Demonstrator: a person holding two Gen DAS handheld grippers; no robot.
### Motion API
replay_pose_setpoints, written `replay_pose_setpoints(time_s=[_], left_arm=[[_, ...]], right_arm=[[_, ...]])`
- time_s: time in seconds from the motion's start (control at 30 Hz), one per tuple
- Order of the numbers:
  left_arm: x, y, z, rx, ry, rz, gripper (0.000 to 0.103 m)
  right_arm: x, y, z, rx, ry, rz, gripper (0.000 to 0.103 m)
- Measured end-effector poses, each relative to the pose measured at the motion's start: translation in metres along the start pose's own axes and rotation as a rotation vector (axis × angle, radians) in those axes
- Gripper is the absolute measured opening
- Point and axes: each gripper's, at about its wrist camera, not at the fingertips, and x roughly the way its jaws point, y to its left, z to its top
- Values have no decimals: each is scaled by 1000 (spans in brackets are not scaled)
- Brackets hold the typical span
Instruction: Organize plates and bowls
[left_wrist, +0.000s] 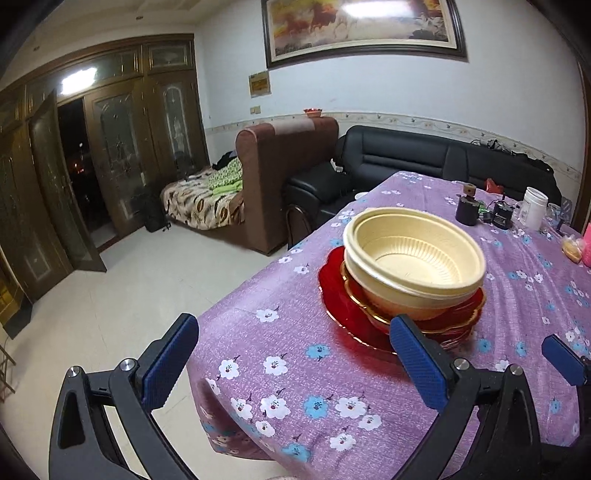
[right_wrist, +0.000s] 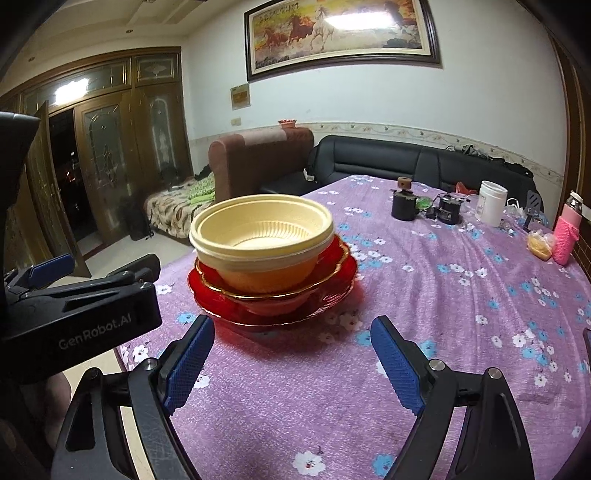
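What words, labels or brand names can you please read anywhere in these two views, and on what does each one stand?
"GenRobot.AI": on the black body of the left hand-held gripper, seen in the right wrist view.
Small yellow wall notice: print too blurred to read.
White cylindrical jar: label too small to read.
Nothing else is legible.

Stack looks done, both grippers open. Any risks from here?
1. The cream bowls sit off-centre and tilted on the red plates; a nudge could tip them.
2. The stack stands near the table edge, so it could slide off.
3. The left gripper hovers close to the plates and could clip them.
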Motion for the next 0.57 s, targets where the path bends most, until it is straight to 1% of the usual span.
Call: replay_pose_setpoints(time_s=[0.23, 0.57], left_arm=[[21, 16, -3, -41, 51, -25, 103], [38, 36, -9, -80, 93, -30, 103]], right_arm=[[15, 18, 6, -44, 29, 2, 90], [37, 37, 10, -54, 85, 20, 90]])
